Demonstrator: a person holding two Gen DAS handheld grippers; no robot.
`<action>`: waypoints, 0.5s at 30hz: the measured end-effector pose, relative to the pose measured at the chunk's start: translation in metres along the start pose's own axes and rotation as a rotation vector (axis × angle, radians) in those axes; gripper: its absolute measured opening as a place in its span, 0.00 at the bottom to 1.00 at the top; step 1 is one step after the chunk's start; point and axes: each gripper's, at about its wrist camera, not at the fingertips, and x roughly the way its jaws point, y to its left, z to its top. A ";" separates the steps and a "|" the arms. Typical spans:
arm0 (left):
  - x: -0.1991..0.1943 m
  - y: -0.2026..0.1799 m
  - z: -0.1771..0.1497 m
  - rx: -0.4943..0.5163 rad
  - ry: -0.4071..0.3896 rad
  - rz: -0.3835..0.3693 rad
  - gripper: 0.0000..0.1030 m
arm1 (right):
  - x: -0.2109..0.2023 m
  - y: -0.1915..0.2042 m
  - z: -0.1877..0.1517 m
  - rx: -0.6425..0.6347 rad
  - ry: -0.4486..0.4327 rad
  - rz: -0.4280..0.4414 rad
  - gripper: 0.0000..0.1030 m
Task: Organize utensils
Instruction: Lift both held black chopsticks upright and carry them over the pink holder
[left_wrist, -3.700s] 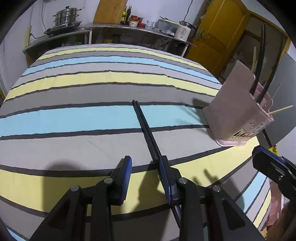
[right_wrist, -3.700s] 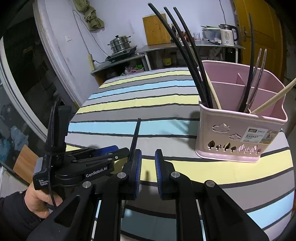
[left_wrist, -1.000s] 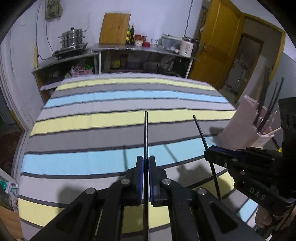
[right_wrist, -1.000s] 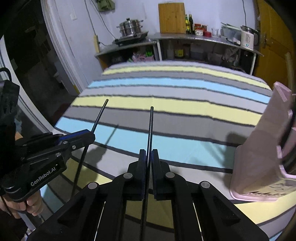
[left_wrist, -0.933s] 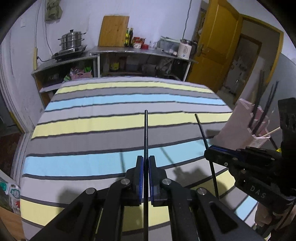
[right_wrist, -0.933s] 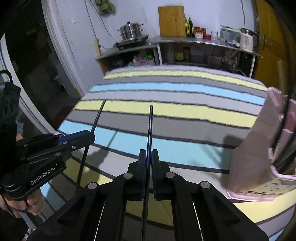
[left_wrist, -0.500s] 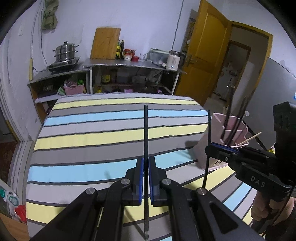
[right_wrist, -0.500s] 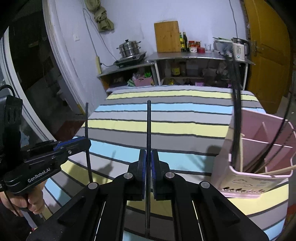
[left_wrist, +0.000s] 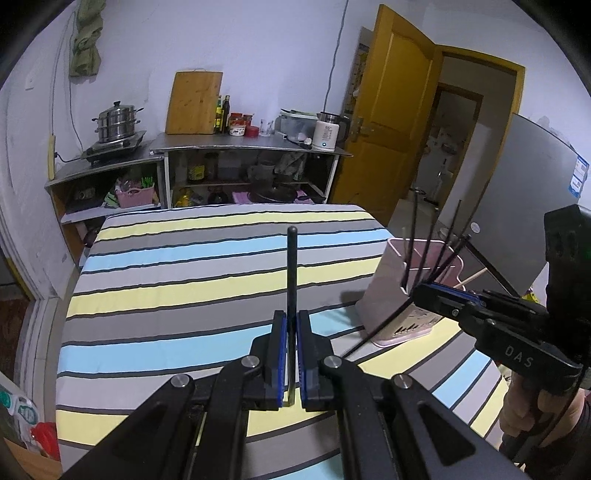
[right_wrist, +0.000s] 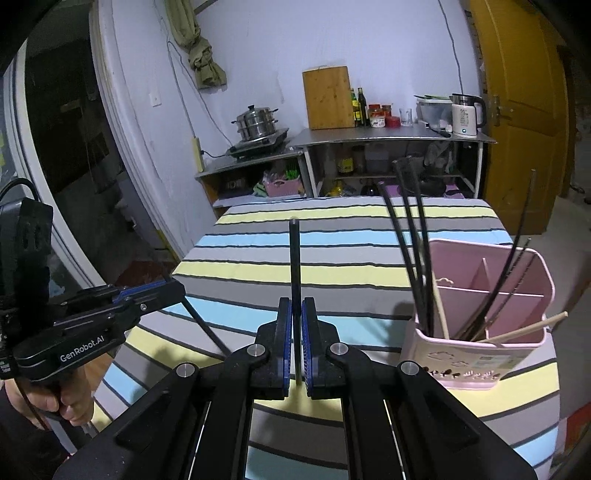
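Two grippers (left_wrist: 290, 354) (right_wrist: 295, 343) are each holding one black chopstick (left_wrist: 291, 273) (right_wrist: 294, 266); one pink basket (right_wrist: 517, 354) is standing on one striped table (right_wrist: 332, 273).

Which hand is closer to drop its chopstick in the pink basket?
Right, probably. The right hand-held gripper sits beside the pink basket, chopstick clamped; the left hand-held gripper looks farther.

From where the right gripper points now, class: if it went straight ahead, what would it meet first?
The right gripper, shut on a black chopstick, points over the striped tablecloth toward its far edge. The pink basket sits off to the right, outside that line. Likely the cloth first; depth is unclear.
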 end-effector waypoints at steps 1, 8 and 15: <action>-0.001 -0.001 -0.001 0.002 0.000 -0.002 0.05 | -0.003 -0.001 0.000 0.003 -0.005 -0.001 0.05; -0.004 -0.015 0.001 0.016 0.008 -0.030 0.05 | -0.023 -0.009 -0.004 0.019 -0.028 -0.013 0.05; 0.001 -0.034 0.007 0.032 0.031 -0.069 0.05 | -0.042 -0.021 -0.004 0.033 -0.048 -0.034 0.05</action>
